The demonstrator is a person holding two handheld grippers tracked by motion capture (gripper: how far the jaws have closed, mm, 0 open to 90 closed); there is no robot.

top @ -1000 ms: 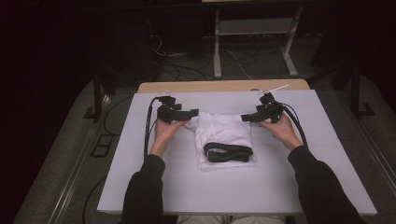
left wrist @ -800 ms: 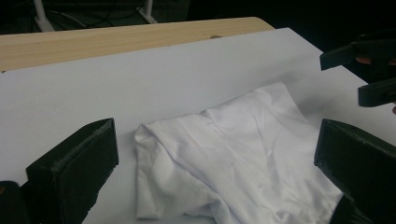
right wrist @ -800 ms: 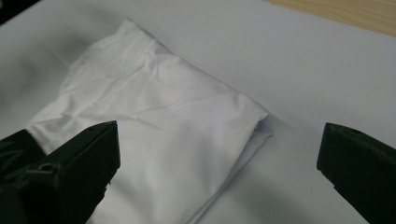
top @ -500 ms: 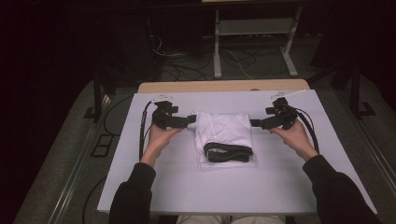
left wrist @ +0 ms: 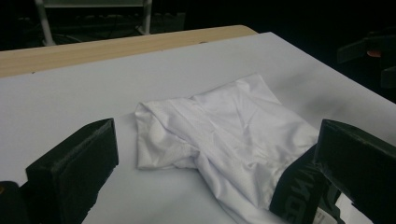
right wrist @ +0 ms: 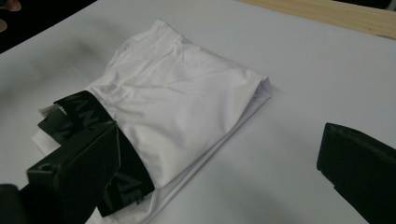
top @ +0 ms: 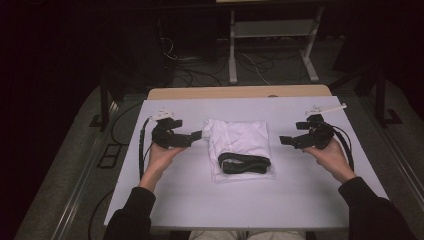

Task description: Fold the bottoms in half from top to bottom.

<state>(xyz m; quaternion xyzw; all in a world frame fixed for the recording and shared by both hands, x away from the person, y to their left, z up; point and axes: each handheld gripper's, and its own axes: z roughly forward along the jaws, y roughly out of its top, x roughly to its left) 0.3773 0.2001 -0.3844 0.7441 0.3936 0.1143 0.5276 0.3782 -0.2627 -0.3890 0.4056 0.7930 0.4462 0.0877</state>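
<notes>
Centrally on the white bench (top: 150,200), a folded white garment (top: 239,142) is laid flat, its black waistband (top: 244,163) turned toward the person's side. The left claw (top: 196,136) is held just beside the garment's left far corner, and from the high view it cannot be told whether its tip touches the fabric. In the left gripper view its jaws are seen spread wide, released, with the garment (left wrist: 224,135) lying between and beyond them and nothing gripped. The right claw (top: 285,140) is held apart from the garment's right edge, with bare bench between them. In the right gripper view its jaws are likewise spread and released, the garment (right wrist: 187,102) and waistband (right wrist: 88,126) lying ahead of the left jaw. Each gripper is supported by a hand resting on the bench.
</notes>
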